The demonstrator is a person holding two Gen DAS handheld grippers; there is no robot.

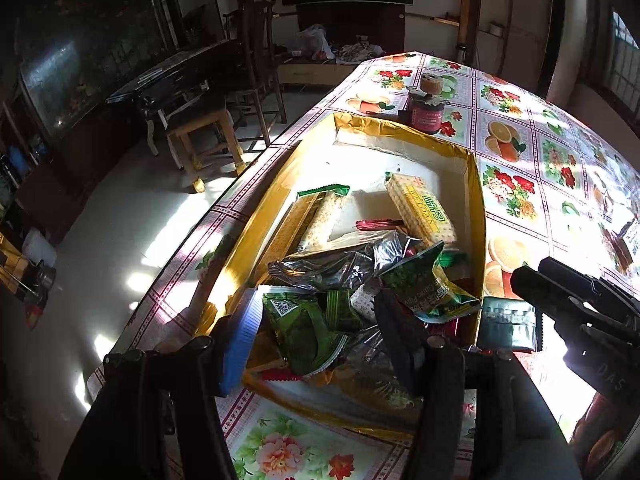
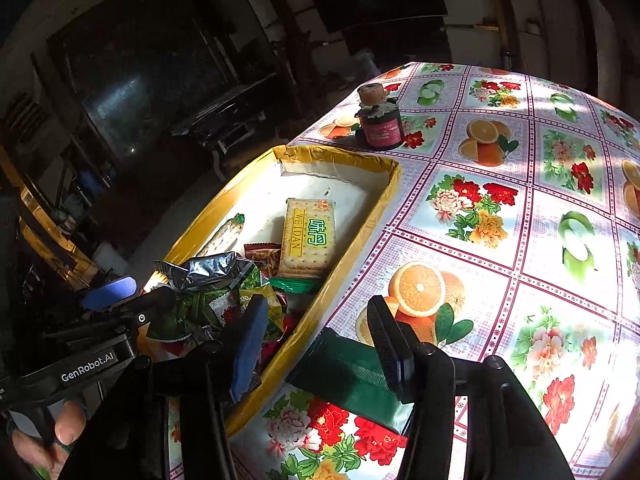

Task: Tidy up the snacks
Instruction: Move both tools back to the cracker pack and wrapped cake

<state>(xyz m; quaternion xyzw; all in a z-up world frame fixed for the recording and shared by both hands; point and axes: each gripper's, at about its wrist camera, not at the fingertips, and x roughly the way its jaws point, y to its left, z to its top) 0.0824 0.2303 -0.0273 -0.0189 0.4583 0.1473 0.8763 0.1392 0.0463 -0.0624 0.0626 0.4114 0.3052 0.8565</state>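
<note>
The table (image 2: pixel 500 208), under a fruit-and-flower cloth, carries a yellow-rimmed box (image 1: pixel 476 208) heaped at its near end with snack packets (image 1: pixel 320 320); a cracker pack (image 2: pixel 308 236) lies further in. Just outside the box's near right wall lies a dark green packet (image 2: pixel 352 372). It seems the next one to go in. The right gripper (image 2: pixel 320 344) hovers over it, fingers half open and empty; the left gripper (image 1: pixel 316 344), likewise parted and empty, hangs over the heap. A small jar (image 2: pixel 380 124) stands beyond the box, clear of the work.
</note>
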